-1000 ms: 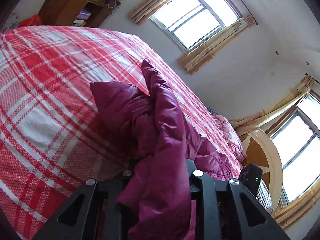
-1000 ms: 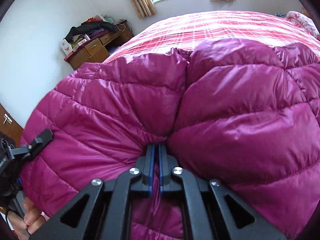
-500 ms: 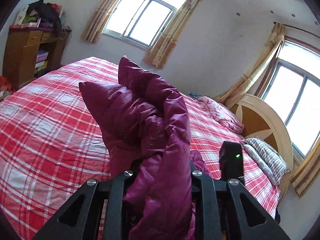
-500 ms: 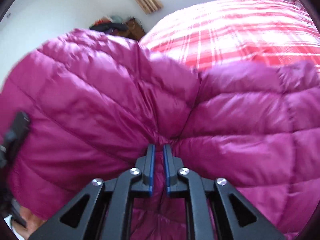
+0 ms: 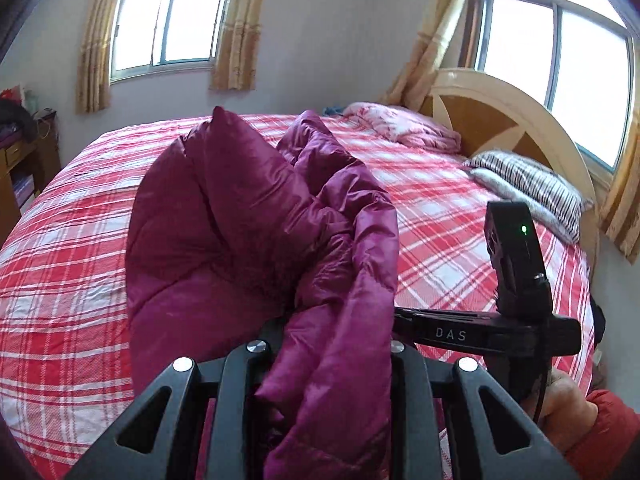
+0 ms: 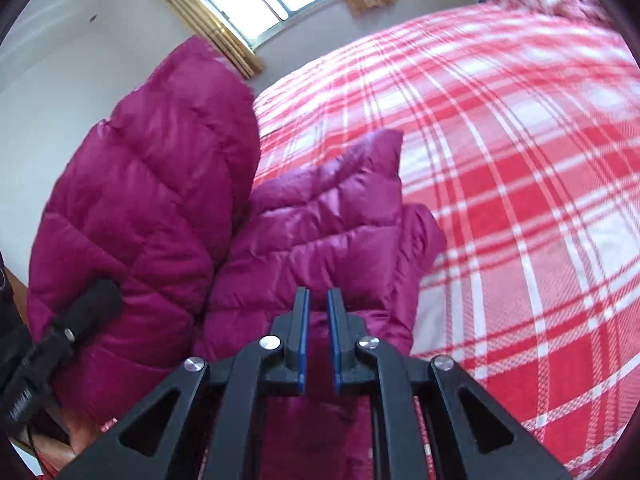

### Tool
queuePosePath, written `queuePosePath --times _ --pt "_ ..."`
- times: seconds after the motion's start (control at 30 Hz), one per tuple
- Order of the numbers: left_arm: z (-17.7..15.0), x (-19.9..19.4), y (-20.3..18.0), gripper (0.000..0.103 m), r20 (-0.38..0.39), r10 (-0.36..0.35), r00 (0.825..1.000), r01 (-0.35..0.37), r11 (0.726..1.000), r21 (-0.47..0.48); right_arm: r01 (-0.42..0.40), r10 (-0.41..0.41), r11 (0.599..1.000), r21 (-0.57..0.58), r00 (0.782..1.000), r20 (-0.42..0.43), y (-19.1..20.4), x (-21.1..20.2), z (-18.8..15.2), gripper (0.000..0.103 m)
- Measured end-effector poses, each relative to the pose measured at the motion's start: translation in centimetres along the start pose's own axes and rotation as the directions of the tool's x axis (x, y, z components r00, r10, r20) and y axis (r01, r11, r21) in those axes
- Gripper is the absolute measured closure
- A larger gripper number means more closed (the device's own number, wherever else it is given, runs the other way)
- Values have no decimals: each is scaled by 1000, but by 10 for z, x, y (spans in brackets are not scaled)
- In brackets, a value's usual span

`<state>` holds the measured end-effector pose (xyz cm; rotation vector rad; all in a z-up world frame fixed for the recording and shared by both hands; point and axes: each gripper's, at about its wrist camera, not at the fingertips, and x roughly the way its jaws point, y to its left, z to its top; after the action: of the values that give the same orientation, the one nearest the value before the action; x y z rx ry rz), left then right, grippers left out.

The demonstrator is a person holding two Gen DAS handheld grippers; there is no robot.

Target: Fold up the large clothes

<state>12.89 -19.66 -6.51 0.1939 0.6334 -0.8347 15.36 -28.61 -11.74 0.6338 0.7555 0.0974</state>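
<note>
Tongs in my left hand (image 5: 332,344) are clamping a thick bunch of the magenta down jacket (image 5: 224,232), the fabric spilling out between and over the arms so that I cannot see the pads themselves; my right tongs (image 6: 318,344) are pinching a thinner fold of the same jacket, the blue-lined fingers (image 6: 303,344) standing nearly parallel with only a narrow gap and cloth running up through it. A second ago the quilted panels were filling nearly the whole right view and lying low against the bed; now I am lifting them, so one panel is rearing up tall on the left of that view and a shorter flap is sagging beside it, with much more of the red plaid bedspread (image 6: 520,200) showing. In the left view the room has swung level, and the headboard (image 5: 500,120) and striped pillow (image 5: 532,188) are coming into sight. I am judging that the garment is being raised off the bed to shake it out or carry one half over the other, so the fold is only beginning. The shell is looking slick and glossy, stitched into puffy horizontal baffles that are holding their bulk and creasing softly rather than draping flat; it will likely slide and spring back. My other tool, marked DAS (image 5: 452,334), is crossing the lower right of the left view.
</note>
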Motion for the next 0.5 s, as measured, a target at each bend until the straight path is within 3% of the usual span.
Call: queuePosePath --times 0.2,0.37,0.47,0.5 --pt "-26 43 -28 80 -96 -6 995 13 998 64 -74 76 991 108 997 -14 -23 13 0 93" --pt "-40 59 -38 80 -120 13 993 -1 995 103 -33 30 996 78 998 51 -30 -20 5 90" --pt "-44 65 -39 80 -121 25 992 -13 995 102 18 -25 998 55 991 129 -28 -51 17 79" --pt "-45 66 -40 80 -121 35 992 -21 994 109 16 -23 999 44 988 155 -24 -60 23 68"
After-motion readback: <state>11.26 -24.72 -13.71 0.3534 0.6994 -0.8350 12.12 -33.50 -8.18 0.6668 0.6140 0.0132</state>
